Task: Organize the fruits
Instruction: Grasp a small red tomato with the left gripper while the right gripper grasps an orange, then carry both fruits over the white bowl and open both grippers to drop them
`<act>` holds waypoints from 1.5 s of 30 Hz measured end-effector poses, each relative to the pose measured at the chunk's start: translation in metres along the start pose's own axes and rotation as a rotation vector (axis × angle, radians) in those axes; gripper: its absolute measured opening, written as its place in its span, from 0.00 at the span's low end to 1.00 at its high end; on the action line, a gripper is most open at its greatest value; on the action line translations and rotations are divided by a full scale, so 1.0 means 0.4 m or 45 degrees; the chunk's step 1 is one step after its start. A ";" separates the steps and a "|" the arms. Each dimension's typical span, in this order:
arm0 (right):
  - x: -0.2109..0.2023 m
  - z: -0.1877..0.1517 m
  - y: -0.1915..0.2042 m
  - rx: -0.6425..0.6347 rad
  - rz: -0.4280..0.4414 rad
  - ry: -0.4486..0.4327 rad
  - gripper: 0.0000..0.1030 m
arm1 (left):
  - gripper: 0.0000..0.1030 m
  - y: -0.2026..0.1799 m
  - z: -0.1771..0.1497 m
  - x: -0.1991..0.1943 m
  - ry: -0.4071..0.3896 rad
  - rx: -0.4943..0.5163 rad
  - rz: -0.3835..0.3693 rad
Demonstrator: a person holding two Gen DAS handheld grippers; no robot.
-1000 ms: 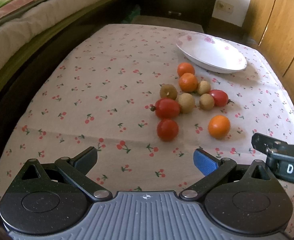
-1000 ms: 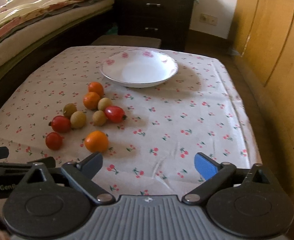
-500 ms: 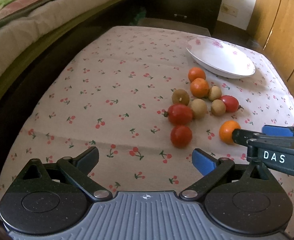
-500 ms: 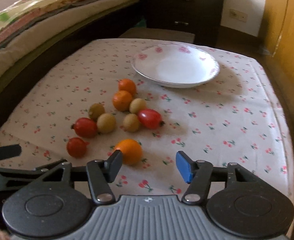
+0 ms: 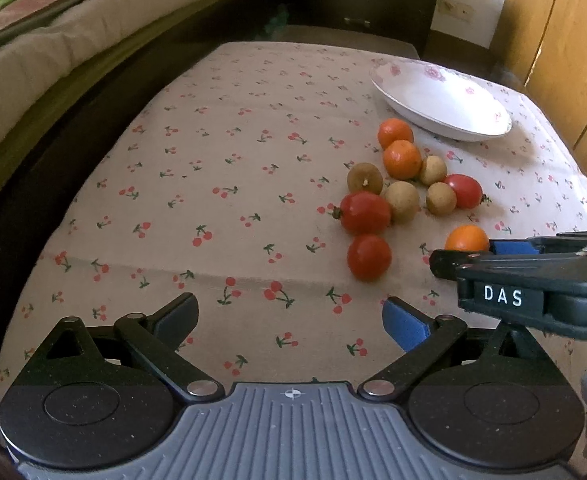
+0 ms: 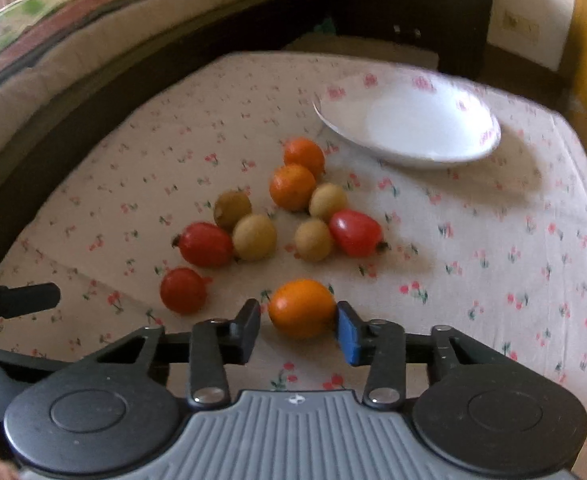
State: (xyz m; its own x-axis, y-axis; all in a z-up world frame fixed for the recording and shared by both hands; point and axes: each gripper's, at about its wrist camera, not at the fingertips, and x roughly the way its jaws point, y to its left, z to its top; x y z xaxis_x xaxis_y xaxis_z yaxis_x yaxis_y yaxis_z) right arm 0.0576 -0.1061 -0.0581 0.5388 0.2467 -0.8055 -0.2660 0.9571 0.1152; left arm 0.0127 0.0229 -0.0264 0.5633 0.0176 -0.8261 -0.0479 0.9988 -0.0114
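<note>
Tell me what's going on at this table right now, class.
A person holding a gripper in each hand is sorting fruit on a cherry-print tablecloth. The right gripper is closing around the nearest orange: the blue pad touches it, the black pad is just short. The left gripper hovers open and empty. The other oranges, tomatoes and small brown fruits lie loose on the cloth, and the white bowl has nothing in it.

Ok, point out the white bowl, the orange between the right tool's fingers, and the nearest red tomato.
white bowl (image 6: 473, 148): right wrist view, near rim.
orange (image 6: 302, 308): right wrist view, middle of peel.
nearest red tomato (image 5: 369, 257): left wrist view, centre of skin.
</note>
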 end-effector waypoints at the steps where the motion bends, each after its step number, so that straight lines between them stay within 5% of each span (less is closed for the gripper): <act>1: 0.000 0.001 -0.009 0.018 0.003 0.007 0.39 | 0.97 0.002 0.001 0.000 0.000 -0.006 -0.001; 9: 0.002 0.013 -0.022 0.030 0.016 0.036 0.35 | 0.97 -0.006 0.002 0.006 0.006 0.010 0.011; 25: -0.115 0.029 -0.098 0.057 -0.058 -0.027 0.35 | 0.81 -0.065 0.056 0.040 -0.026 0.029 -0.004; 45: -0.179 0.027 -0.116 0.102 -0.041 -0.101 0.35 | 0.34 -0.086 0.036 0.046 -0.041 0.105 -0.040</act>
State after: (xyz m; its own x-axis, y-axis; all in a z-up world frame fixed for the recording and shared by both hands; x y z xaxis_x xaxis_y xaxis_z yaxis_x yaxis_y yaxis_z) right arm 0.0401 -0.1666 0.0004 0.6083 0.2242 -0.7614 -0.1845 0.9729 0.1390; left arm 0.0364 -0.0104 -0.0330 0.5896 -0.0135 -0.8076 0.0376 0.9992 0.0108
